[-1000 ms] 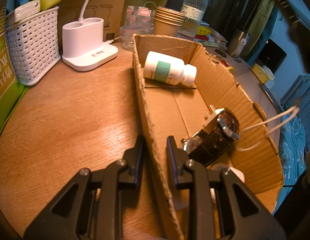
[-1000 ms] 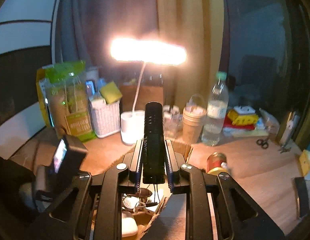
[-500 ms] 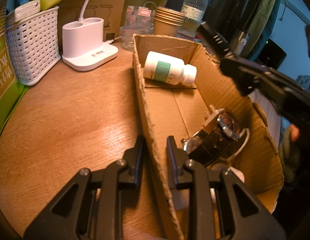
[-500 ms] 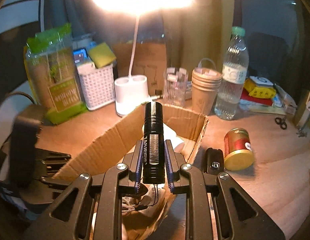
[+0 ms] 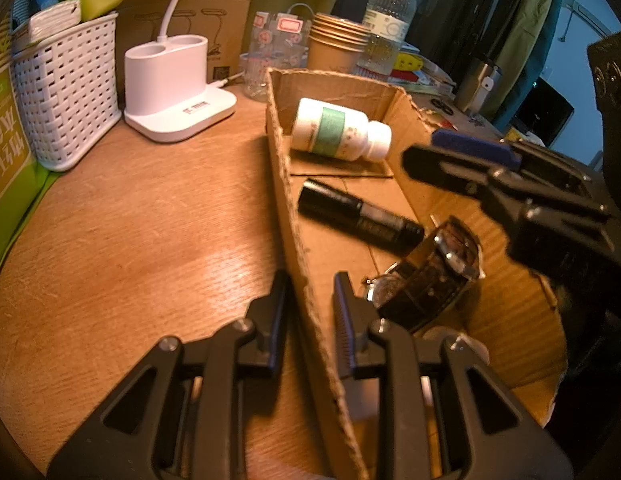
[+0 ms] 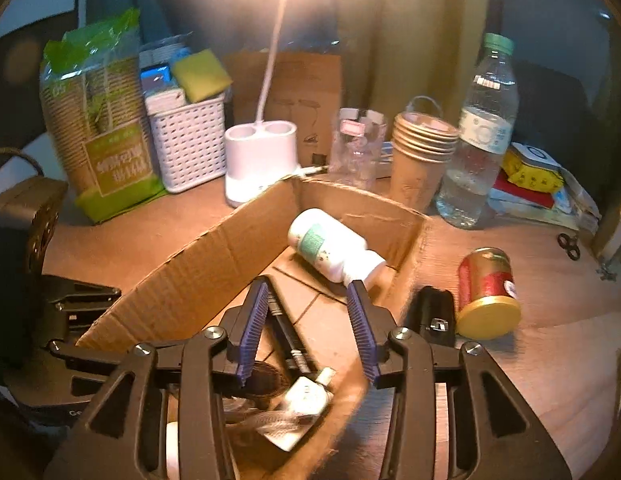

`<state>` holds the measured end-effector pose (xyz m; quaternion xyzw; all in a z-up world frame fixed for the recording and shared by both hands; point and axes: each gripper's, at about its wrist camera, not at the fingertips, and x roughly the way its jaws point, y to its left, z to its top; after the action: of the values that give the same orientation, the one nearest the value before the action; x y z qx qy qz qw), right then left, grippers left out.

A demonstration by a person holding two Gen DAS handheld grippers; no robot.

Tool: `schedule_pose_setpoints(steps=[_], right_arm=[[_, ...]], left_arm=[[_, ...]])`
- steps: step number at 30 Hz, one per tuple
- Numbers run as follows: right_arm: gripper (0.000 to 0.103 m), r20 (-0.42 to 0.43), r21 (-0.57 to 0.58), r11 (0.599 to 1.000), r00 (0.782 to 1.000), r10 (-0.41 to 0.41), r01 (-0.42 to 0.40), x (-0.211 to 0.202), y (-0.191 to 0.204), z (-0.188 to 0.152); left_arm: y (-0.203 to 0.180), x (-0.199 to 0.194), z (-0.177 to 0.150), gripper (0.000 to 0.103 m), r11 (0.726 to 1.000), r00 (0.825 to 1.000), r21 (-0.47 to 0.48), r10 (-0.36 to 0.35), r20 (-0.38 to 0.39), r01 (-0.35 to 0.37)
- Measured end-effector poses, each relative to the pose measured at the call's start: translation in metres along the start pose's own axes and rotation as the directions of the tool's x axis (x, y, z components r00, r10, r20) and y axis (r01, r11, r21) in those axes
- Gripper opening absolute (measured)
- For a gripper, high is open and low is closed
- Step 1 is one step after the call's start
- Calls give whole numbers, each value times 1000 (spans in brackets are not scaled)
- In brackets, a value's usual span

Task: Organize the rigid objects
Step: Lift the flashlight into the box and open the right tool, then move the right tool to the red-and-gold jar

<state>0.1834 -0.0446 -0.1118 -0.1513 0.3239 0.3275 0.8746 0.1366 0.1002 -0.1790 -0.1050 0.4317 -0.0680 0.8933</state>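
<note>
Now the right gripper (image 6: 312, 322) is hanging released, jaws just spread, above the flashlight (image 5: 358, 214) lying in the cardboard box (image 5: 284, 184), whose wall the left gripper (image 5: 308, 318) is seemingly clenching

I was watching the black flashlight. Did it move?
Yes. The flashlight has left the right hand-held gripper, whose jaws just opened, and lies in the cardboard box near the white bottle.

A lit desk lamp (image 6: 262, 160) brightens the wooden table (image 5: 130, 240).

box (image 5: 394, 104) – 1 | pill bottle (image 5: 338, 130) – 1 | flashlight (image 5: 358, 216) – 1 | watch (image 5: 434, 276) – 1 | can (image 6: 488, 292) – 1 | water bottle (image 6: 482, 140) – 1
</note>
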Motion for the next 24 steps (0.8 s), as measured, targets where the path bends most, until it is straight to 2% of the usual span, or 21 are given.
schedule_pose_setpoints(steps=[9, 12, 24], right_arm=[[46, 54, 74, 997, 998, -42, 38, -23, -25, -1], [51, 64, 90, 995, 997, -54, 48, -27, -30, -1], [52, 89, 144, 985, 990, -112, 98, -39, -52, -3]], left_arm=[[0, 0, 0, 24, 1000, 1000, 0, 0, 0, 0], [0, 0, 0, 24, 1000, 1000, 0, 0, 0, 0], [0, 0, 0, 25, 1000, 1000, 0, 0, 0, 0]])
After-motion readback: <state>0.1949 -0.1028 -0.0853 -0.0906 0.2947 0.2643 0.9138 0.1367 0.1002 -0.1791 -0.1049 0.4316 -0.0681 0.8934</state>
